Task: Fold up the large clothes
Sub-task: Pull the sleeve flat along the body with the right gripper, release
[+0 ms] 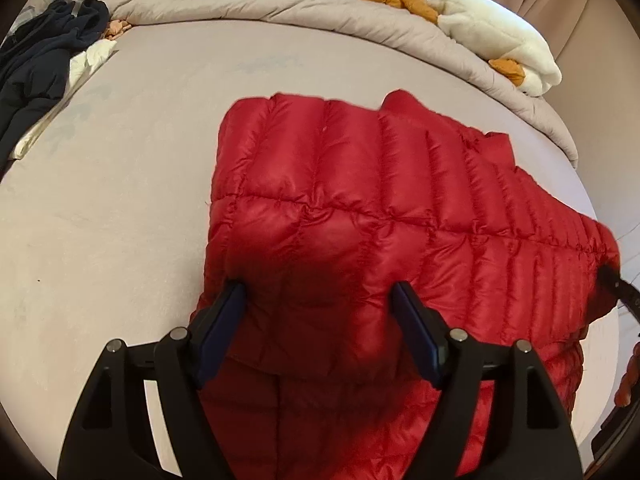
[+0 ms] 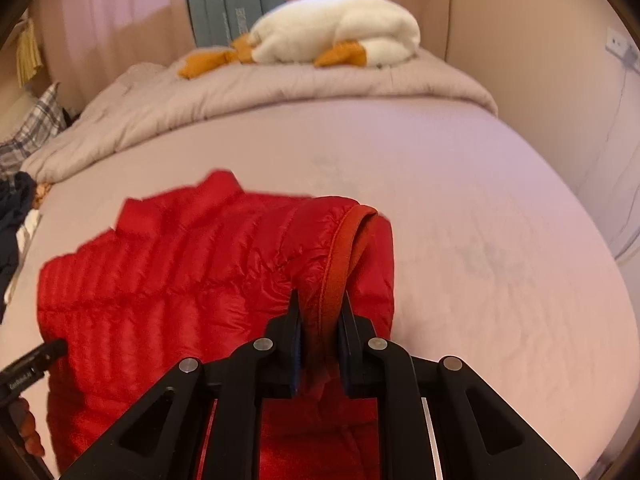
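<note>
My worry is the slick, puffy red down jacket [image 1: 360, 208]: my right hand-held gripper [image 2: 320, 312] is nearly closed on a bunched fold at the orange-trimmed edge [image 2: 352, 240], and I judge that thin pinch could slide out of the shiny shell if I pull sideways, letting the fold spring open. On the other side, my left hand-held gripper [image 1: 316, 300] stands fairly wide, its blue pads [image 1: 416, 328] straddling a mound of quilted fabric without clearly pressing on it, so if I lift now that side may stay behind and the jacket would twist. The jacket lies on the bed [image 1: 120, 200], spread across the sheet with its near part hanging toward me, directly under and between both tools; the left one is at its left near portion, the right one at its right edge. A rumpled duvet [image 1: 280, 4] and a white plush toy [image 2: 340, 28] lie well apart at the far side.
</note>
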Action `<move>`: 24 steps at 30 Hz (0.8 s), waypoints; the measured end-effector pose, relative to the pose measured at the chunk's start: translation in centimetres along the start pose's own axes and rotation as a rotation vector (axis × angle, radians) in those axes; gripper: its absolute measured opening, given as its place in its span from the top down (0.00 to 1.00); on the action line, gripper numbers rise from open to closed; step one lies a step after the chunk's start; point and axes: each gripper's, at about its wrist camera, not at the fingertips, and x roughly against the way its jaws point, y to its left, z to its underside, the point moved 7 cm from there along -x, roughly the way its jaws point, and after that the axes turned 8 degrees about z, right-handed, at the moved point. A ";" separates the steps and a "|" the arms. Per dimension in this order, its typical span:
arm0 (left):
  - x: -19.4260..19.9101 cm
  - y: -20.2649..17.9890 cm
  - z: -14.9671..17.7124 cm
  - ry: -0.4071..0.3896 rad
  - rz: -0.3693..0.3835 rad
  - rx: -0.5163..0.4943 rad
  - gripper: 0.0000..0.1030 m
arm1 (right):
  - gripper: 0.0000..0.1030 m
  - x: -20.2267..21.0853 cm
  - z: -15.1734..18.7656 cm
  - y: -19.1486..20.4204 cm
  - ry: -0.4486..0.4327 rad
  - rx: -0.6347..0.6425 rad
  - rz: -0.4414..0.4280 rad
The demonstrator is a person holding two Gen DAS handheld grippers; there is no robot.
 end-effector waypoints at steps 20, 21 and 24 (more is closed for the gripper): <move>-1.3 0.9 -0.1 0.021 -0.011 0.038 0.16 | 0.85 -3.9 2.9 -0.9 0.099 -0.036 -0.013; -1.3 0.9 -0.2 0.024 -0.009 0.037 0.16 | 0.85 -4.0 2.9 -1.0 0.101 -0.039 -0.009; -1.1 0.9 -0.2 0.024 -0.003 0.039 0.15 | 0.85 -4.1 2.8 -0.9 0.101 -0.045 0.000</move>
